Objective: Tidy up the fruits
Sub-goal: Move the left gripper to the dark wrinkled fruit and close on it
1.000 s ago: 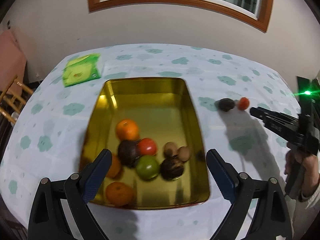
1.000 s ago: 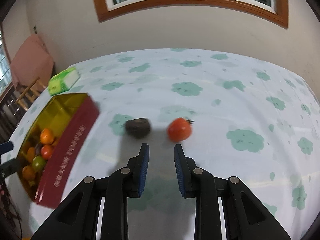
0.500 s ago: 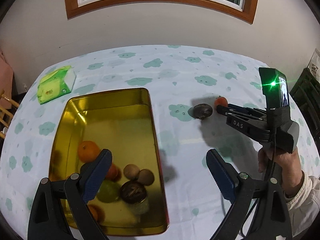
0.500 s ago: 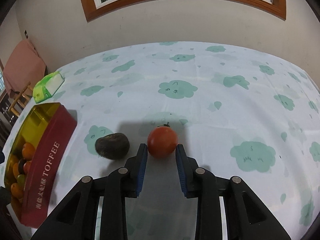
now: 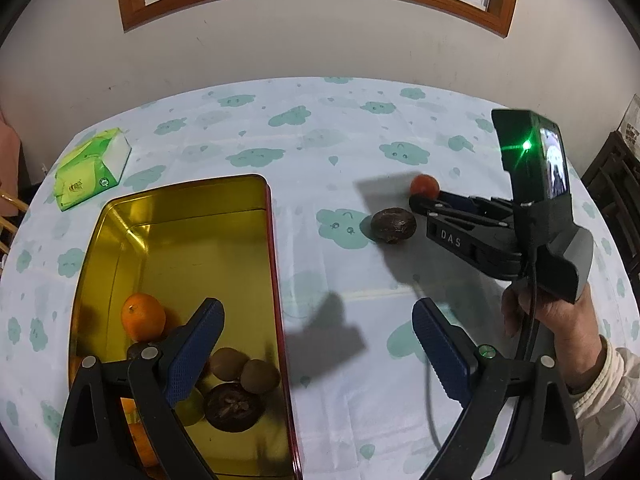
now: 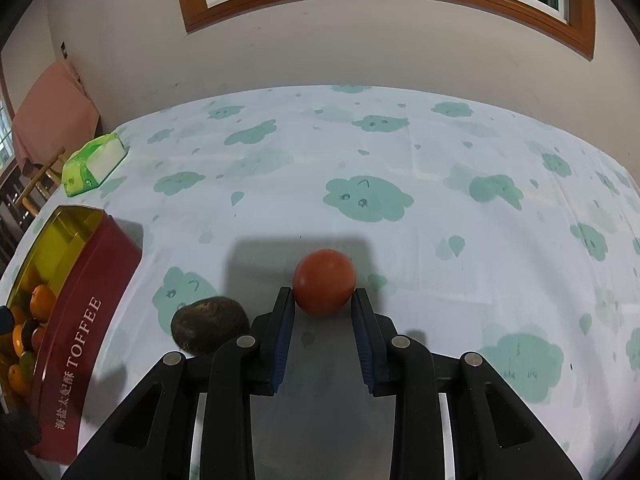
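Sitting between the right hand-held gripper (image 6: 324,300) fingertips, the tomato (image 6: 324,281) is bracketed, jaws narrow but unclosed.

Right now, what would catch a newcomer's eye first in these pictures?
The red tomato sits on the cloud-print tablecloth between the right gripper's fingertips. At left, the gold-lined toffee tin holds oranges and other fruit; a dark brown fruit lies beside the tomato.

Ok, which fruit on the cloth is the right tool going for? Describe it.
Right of the red toffee tin, two fruits lie on the cloud-print tablecloth. It is the smooth red tomato between the right tool tips, not the wrinkled dark fruit beside it.
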`<state>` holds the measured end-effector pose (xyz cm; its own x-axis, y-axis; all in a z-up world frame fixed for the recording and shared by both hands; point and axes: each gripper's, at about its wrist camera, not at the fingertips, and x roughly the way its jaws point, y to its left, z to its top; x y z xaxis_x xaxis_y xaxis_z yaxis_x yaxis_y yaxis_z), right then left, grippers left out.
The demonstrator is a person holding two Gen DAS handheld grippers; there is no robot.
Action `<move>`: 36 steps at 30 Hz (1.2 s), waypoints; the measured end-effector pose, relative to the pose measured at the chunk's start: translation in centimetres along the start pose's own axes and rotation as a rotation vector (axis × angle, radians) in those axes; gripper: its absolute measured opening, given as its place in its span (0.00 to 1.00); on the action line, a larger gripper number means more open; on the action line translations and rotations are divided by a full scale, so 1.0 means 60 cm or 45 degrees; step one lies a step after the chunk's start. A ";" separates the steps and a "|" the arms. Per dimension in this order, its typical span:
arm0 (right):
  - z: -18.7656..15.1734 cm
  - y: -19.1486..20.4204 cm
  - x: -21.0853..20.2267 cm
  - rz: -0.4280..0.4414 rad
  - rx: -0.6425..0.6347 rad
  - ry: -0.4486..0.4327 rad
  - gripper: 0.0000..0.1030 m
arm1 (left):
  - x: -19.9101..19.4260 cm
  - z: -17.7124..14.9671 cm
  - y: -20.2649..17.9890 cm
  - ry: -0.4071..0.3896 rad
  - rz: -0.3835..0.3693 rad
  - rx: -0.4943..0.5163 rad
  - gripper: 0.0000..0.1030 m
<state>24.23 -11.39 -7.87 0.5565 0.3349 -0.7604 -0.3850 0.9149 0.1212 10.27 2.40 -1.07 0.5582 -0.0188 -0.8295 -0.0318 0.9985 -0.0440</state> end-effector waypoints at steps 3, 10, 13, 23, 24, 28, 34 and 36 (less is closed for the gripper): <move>0.002 -0.001 0.002 0.006 -0.014 0.000 0.29 | 0.006 0.001 -0.001 0.009 -0.001 -0.006 0.91; -0.006 -0.009 -0.006 0.006 -0.014 -0.003 0.29 | 0.017 0.003 -0.006 0.022 -0.003 -0.011 0.91; -0.017 -0.015 -0.017 -0.007 -0.010 -0.003 0.29 | 0.020 0.004 -0.009 0.023 -0.002 -0.012 0.91; -0.077 -0.055 -0.094 -0.070 -0.013 -0.037 0.28 | 0.027 0.006 -0.033 -0.005 -0.005 -0.007 0.91; -0.084 -0.060 -0.102 -0.075 -0.012 -0.041 0.28 | 0.028 0.008 -0.035 -0.007 -0.002 -0.007 0.91; -0.112 -0.082 -0.136 -0.095 -0.009 -0.049 0.23 | 0.041 0.018 -0.042 -0.018 -0.002 -0.014 0.90; -0.136 -0.101 -0.153 -0.075 -0.011 -0.031 0.23 | 0.069 0.033 -0.056 -0.020 0.008 -0.011 0.89; -0.136 -0.101 -0.147 -0.063 -0.021 -0.033 0.24 | 0.076 0.036 -0.059 -0.014 0.017 -0.003 0.89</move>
<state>15.66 -21.74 -7.07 0.5939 0.2949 -0.7486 -0.3683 0.9268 0.0729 14.74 -1.11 -3.48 0.5671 -0.0048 -0.8237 -0.0416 0.9985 -0.0344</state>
